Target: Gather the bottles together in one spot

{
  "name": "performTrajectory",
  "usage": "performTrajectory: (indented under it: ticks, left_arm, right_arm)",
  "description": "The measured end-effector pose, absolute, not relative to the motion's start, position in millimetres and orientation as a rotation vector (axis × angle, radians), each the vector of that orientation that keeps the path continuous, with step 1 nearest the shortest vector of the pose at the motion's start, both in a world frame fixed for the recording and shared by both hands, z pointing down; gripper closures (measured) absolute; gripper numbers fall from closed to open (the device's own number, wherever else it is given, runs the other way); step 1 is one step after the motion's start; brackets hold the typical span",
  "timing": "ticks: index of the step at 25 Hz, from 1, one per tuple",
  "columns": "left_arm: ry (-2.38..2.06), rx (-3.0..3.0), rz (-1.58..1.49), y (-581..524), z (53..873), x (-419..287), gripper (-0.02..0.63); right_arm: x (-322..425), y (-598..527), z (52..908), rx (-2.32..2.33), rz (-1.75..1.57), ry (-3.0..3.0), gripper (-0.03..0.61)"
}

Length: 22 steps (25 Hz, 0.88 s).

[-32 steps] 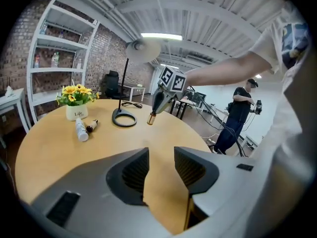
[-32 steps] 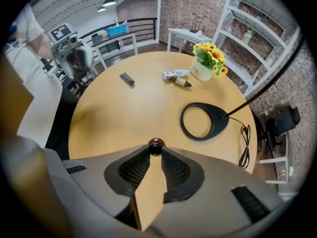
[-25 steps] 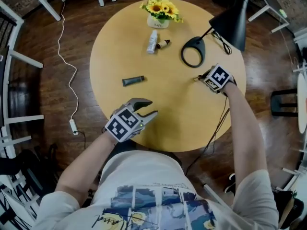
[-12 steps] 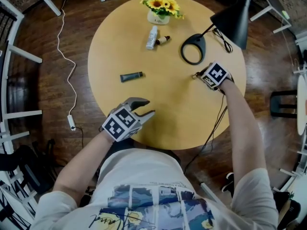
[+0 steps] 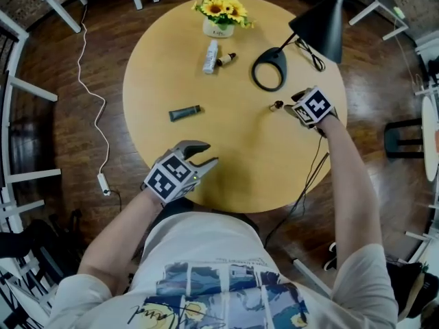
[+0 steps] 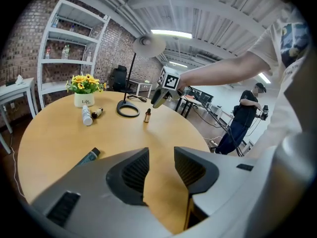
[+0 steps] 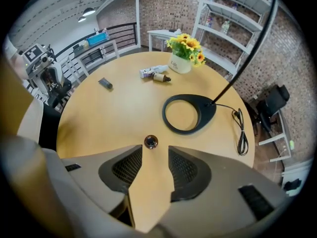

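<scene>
Right tongs: right gripper (image 7: 155,152) is open. The jaws have just been opening, with only bare tabletop between the pads and nothing gripped.
Nearest bottle: small brown bottle (image 5: 276,105) stands upright right of centre in the head view, just past the right jaw tips, clear of both pads.
Left tongs: left gripper (image 6: 161,155) is open and empty, with tabletop showing through the gap. It sits lower centre-left in the head view, by the table's near edge.
Table: round wooden table (image 5: 233,163) fills the middle of the head view.
Tube: dark tube (image 5: 185,113) lies flat left of centre, well apart from everything else.
Bottle pair: white bottle (image 5: 209,56) and brown dropper bottle (image 5: 225,59) lie side by side at upper centre, just below the pot.
Container: flower pot (image 5: 221,27) sits at top centre and holds sunflowers (image 5: 221,7).
Lamp: ring-shaped lamp base (image 5: 269,68) sits between the bottle pair and the small brown bottle. The lamp shade (image 5: 319,27) is at upper right.
Cut off: the shade's top runs out of the frame.
Hidden: in the head view the marker cube covers most of the right jaws.
Can't tell: what is inside any bottle, or the print on the pot and tube.
Background: a person (image 6: 245,118) stands at far right of the left gripper view.
</scene>
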<state>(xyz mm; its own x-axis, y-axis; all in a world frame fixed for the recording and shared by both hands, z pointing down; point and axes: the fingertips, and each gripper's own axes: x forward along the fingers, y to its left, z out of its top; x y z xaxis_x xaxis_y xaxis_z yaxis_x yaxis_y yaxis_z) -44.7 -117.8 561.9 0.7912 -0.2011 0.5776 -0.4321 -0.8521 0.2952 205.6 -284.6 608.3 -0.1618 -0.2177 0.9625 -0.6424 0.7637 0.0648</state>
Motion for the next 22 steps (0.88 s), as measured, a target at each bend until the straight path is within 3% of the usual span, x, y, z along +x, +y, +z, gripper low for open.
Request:
performTrajectory:
  ticks: [11, 22]
  left_arm:
    - [-0.527, 2.584, 0.763, -120, 538, -74, 0.456]
    - [-0.569, 2.603, 0.740, -96, 525, -105, 0.456]
  right_arm:
    - [185, -151, 496, 1.405, 0.506, -2.019, 0.387]
    - [109, 40, 477, 1.872, 0.611, -1.994, 0.387]
